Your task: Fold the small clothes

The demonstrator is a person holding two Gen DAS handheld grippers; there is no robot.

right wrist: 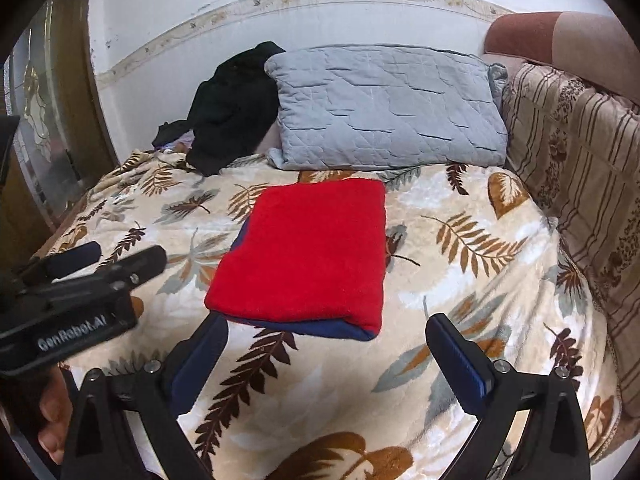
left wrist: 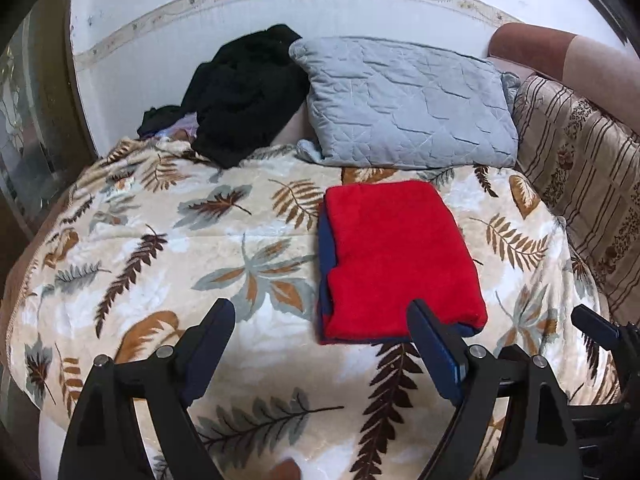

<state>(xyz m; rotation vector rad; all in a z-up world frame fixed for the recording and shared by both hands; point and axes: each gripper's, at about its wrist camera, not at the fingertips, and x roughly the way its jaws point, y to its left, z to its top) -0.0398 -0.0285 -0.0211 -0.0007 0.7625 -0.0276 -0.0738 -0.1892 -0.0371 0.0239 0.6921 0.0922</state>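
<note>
Near the middle of both views, a folded red garment (left wrist: 394, 258) (right wrist: 310, 254) lies flat on the leaf-patterned blanket (left wrist: 224, 236) (right wrist: 460, 264) that covers the bed, with a dark blue layer (left wrist: 325, 256) (right wrist: 320, 327) showing along its left and lower edges underneath the red. At the bottom of the left wrist view, the left gripper (left wrist: 318, 322) hangs just above the blanket with its two fingers spread well apart and nothing between them; its right fingertip overlaps the lower right corner of the red garment in the picture, though contact cannot be told. At the bottom of the right wrist view, the right gripper (right wrist: 326, 336) is likewise spread wide and empty, its fingers framing the lower edge of the garment without clearly touching it. The left gripper also shows at the left edge of that view (right wrist: 100, 258), and the right gripper's tip shows at the right edge of the left wrist view (left wrist: 596, 326). Toward the top of each frame, a grey-blue quilted pillow (left wrist: 408, 104) (right wrist: 388, 108) leans near the white wall (left wrist: 180, 56) (right wrist: 168, 36), with a heap of black clothing (left wrist: 244, 96) (right wrist: 232, 108) just beside it to the left. On the right side of each frame stands a striped patterned cushion (left wrist: 580, 184) (right wrist: 576, 160).
</note>
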